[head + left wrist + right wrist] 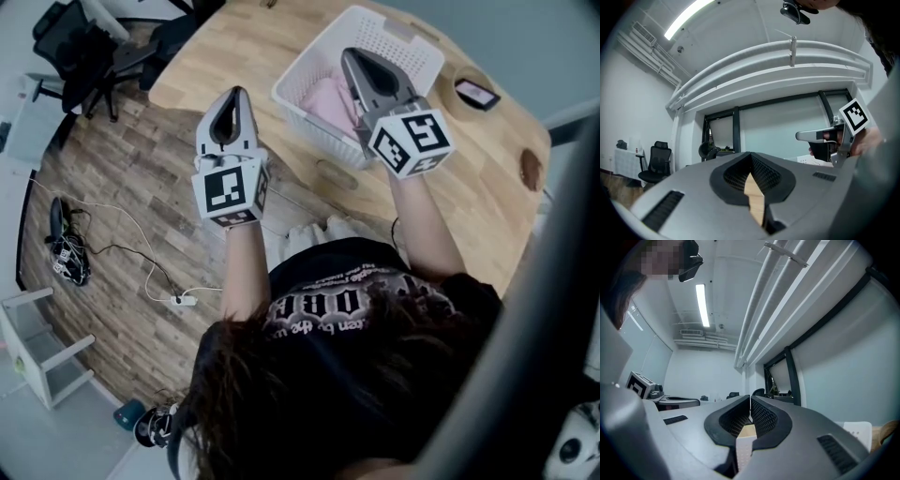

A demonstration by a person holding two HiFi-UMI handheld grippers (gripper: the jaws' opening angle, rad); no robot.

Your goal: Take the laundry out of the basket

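Left gripper (232,97) closed, empty | right gripper (351,56) closed, empty | pink laundry (328,101) in basket (422,54)

**Head view.** The camera sits above the person and faces steeply down. It sees the left gripper (235,92) and the right gripper (348,52) from behind and above. The bench (234,47) lies ahead of their tips, and the floor (122,216) lies below and left of the left gripper.

**Left gripper view.** The camera rides close behind that gripper's jaws and faces along them, about level. The right gripper (801,136) appears to its right.

**Right gripper view.** The mounting is the same. The left gripper (696,402) appears to its left.

**Shared field.** Both gripper views take in the dark-framed window (736,131) far beyond the tips.
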